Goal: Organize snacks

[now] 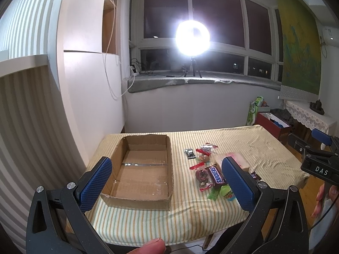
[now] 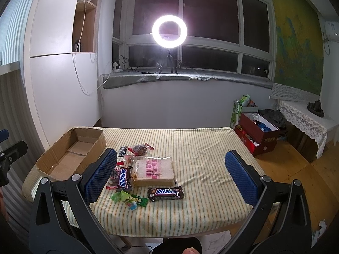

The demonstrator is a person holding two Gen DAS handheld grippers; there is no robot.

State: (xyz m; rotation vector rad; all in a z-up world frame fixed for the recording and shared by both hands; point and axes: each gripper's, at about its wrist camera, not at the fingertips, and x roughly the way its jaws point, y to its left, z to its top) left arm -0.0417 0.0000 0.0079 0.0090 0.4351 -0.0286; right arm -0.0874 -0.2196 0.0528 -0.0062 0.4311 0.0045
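1. Standing at the left of the striped tablecloth (image 2: 201,148), an open cardboard box (image 1: 142,169) holds nothing; only a strip of clear tape shows across its floor.
2. The left gripper (image 1: 167,182) hangs above the near edge of the table with its blue pads (image 1: 96,182) spread wide, gripping nothing. In its own view one pad overlaps the box's near-left corner and the other covers part of the snack pile.
3. The snacks lie loose on the cloth just right of the box, none inside it. At the far side sit a small dark packet (image 2: 122,150) and a clear bag of brown sweets (image 2: 139,148).
4. A Snickers bar (image 2: 124,177) lies lengthwise toward the camera, touching the left edge of a wrapped slice of bread (image 2: 155,171).
5. Near the table's front edge, green candy wrappers (image 2: 129,199) lie just beside a second Snickers bar (image 2: 166,193), which lies crosswise below the bread.
6. The right gripper (image 2: 170,182) hangs over the right half of the table, pads parted wide and holding nothing.
7. Beyond the table, a lit ring light (image 2: 169,31) stands on the windowsill, and a red box (image 2: 257,135) sits on the floor to the right.
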